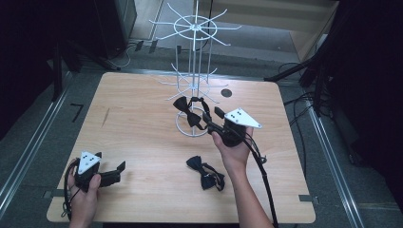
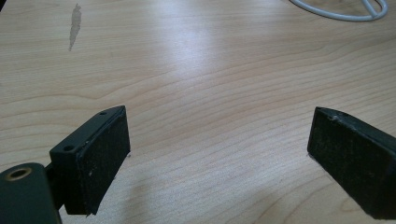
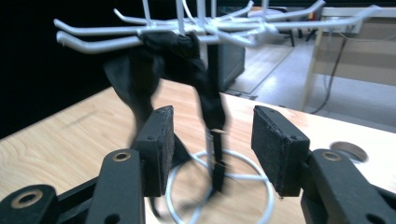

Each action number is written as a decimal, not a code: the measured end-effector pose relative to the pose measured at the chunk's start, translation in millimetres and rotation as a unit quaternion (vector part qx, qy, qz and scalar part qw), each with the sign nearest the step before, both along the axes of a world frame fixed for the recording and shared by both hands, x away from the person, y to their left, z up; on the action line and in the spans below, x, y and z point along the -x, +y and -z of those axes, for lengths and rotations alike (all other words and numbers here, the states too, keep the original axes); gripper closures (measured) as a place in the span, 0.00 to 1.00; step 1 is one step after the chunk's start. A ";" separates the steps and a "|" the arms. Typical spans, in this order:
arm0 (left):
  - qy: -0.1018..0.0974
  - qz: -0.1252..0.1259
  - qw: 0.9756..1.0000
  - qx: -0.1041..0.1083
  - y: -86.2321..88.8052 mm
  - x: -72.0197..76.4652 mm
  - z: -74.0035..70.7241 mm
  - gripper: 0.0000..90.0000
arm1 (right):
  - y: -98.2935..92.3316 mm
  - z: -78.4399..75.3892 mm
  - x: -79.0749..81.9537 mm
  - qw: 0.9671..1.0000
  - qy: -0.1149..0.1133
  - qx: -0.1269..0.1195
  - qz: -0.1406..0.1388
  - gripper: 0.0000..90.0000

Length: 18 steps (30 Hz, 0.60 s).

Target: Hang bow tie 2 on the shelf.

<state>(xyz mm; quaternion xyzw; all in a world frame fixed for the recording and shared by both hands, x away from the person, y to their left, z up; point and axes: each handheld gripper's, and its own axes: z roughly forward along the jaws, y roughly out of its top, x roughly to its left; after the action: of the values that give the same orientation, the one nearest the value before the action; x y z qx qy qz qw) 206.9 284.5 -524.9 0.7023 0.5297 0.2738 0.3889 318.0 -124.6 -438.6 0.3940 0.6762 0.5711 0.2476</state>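
A white wire display rack [image 1: 194,71] stands at the table's far middle. A black bow tie [image 1: 187,110] hangs from one of its lower hooks [image 3: 93,44], bow at the left and strap [image 3: 212,107] dangling. My right gripper [image 1: 213,115] sits just right of the rack. In the right gripper view its jaws [image 3: 212,116] stand apart, with the strap hanging between them and touching neither pad. A second black bow tie [image 1: 205,173] lies flat on the table near the right forearm. At the front left, my left gripper [image 1: 116,172] rests low over bare wood, open [image 2: 219,121] and holding nothing.
The wooden table [image 1: 142,118] has a round cable hole [image 1: 226,92] behind the rack and a dark scuff [image 2: 74,23] at its left. The rack's ring base [image 1: 192,126] rests on the table. Cables trail from both grippers. Dark floor and equipment surround the table.
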 end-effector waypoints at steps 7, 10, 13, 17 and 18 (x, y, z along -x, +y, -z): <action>0.001 -0.001 1.000 0.001 -0.1 0.0 -0.1 0.07 | -16.9 8.7 19.3 1.000 0.011 0.018 -0.001 0.60; 0.001 0.000 1.000 -0.001 0.0 0.1 -0.2 0.07 | -24.7 17.3 34.9 0.999 0.022 0.034 -0.009 0.64; 0.000 -0.001 1.000 0.000 -0.2 0.3 -0.1 0.07 | -28.0 24.3 45.9 0.998 0.029 0.049 -0.019 0.68; 0.000 -0.001 1.000 -0.001 -0.1 0.3 -0.2 0.07 | -31.8 33.7 60.6 0.997 0.048 0.056 -0.027 0.72; 0.001 -0.001 1.000 -0.002 -0.2 0.3 -0.2 0.07 | -32.5 36.2 63.7 0.997 0.052 0.058 -0.030 0.72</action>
<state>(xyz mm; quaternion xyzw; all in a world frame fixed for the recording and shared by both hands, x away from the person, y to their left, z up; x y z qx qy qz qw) 206.6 284.3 -524.6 0.7026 0.5303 0.2746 0.3871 254.3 -157.1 -474.8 0.3874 0.7318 0.5170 0.2170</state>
